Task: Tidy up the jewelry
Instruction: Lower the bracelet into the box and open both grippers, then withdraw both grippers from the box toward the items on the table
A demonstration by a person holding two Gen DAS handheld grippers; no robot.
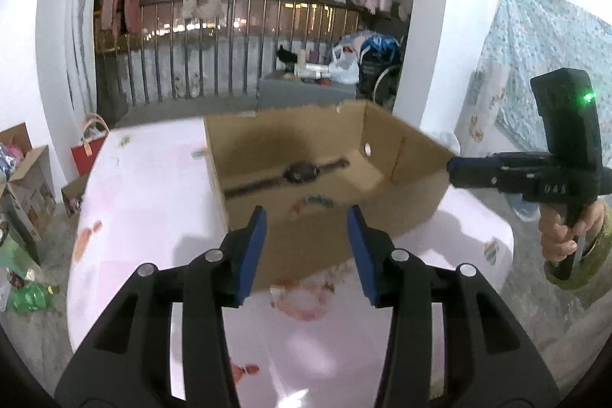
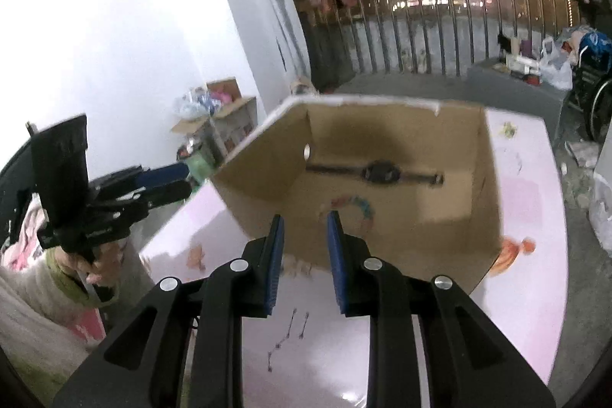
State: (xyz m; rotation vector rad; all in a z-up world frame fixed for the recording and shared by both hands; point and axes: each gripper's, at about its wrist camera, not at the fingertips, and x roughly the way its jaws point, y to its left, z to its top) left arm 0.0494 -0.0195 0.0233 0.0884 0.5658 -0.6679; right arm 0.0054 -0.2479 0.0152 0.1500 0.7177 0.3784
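An open cardboard box (image 1: 382, 140) (image 2: 267, 171) stands on the pink table (image 1: 153, 186) (image 2: 528, 201). On its floor lie a black wristwatch (image 1: 300, 173) (image 2: 380, 173) and, nearer to me, a colourful bead bracelet (image 1: 317, 199) (image 2: 363, 207). My left gripper (image 1: 306, 213) (image 2: 183, 178) hovers at the box's near rim, open and empty. My right gripper (image 2: 306, 217) (image 1: 453, 171) points at the box from the other side, its jaws a narrow gap apart with nothing between them. Thin dark earrings (image 2: 300, 324) and a small chain (image 2: 275, 350) lie on the table under the right gripper.
Open cardboard boxes (image 1: 26, 186) and a red bag (image 1: 90, 155) stand on the floor at the left. Behind the table runs a metal railing (image 1: 214, 64) with clothes hung above it. A wheelchair (image 2: 593, 102) and plastic bags (image 1: 344, 64) stand at the back right.
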